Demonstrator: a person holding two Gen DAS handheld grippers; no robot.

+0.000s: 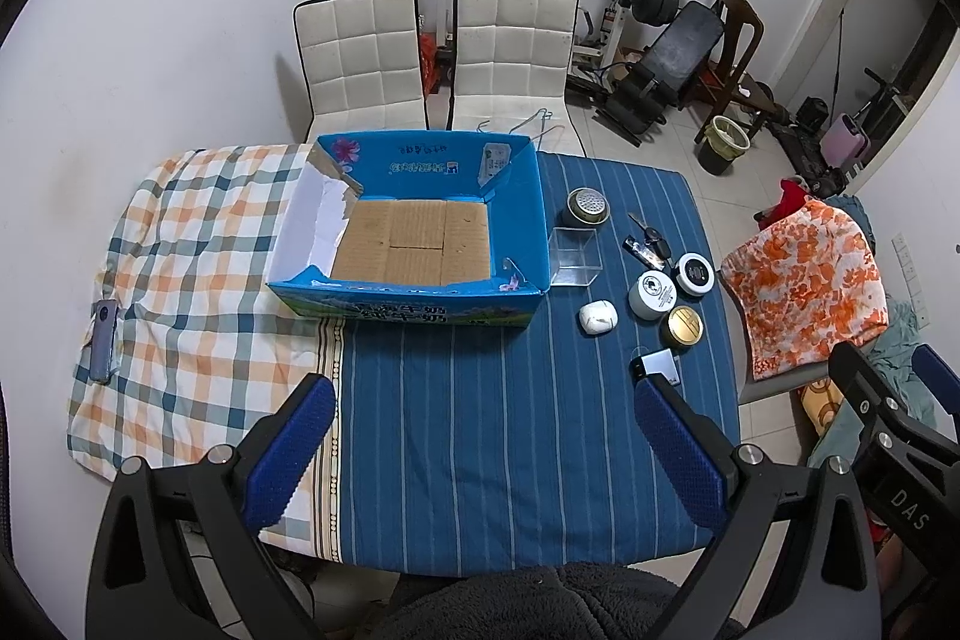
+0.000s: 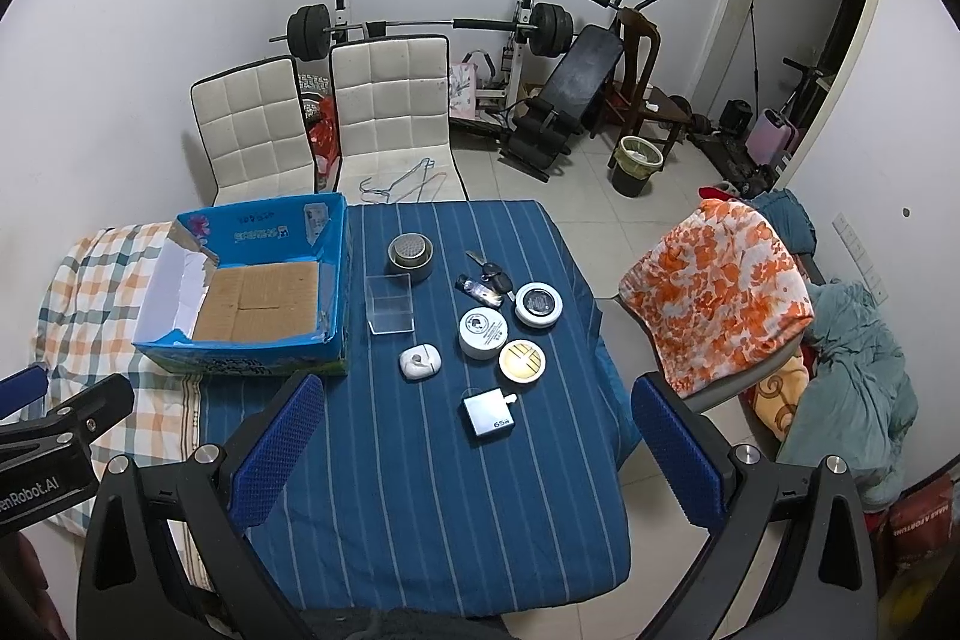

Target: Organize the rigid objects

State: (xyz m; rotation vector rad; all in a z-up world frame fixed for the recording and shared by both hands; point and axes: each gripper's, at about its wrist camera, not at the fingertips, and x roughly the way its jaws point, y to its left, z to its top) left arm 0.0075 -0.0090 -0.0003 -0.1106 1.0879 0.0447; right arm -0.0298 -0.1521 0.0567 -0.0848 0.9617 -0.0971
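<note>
An empty blue cardboard box [image 1: 414, 307] [image 2: 336, 274] with a brown floor stands on the table. To its right lie a metal-lidded tin [image 1: 588, 207] [image 2: 410, 250], a clear plastic box [image 1: 576, 259] [image 2: 390, 305], keys [image 1: 649, 244] [image 2: 487, 280], a white earbud case [image 1: 597, 316] [image 2: 419, 361], a white jar [image 1: 651, 293] [image 2: 482, 333], a black-lidded jar [image 1: 695, 273] [image 2: 538, 304], a gold-lidded jar [image 1: 683, 325] [image 2: 522, 361] and a silver charger [image 1: 660, 367] [image 2: 488, 413]. My left gripper [image 1: 486, 442] and right gripper [image 2: 474, 442] hover open over the near table, holding nothing.
A blue striped cloth [image 1: 510, 460] and a checked cloth [image 1: 192, 292] cover the table. A phone [image 1: 105, 340] lies at the far left. Two white chairs [image 1: 510, 46] stand behind, an orange floral-draped chair [image 2: 720, 298] to the right, and gym gear by the wall.
</note>
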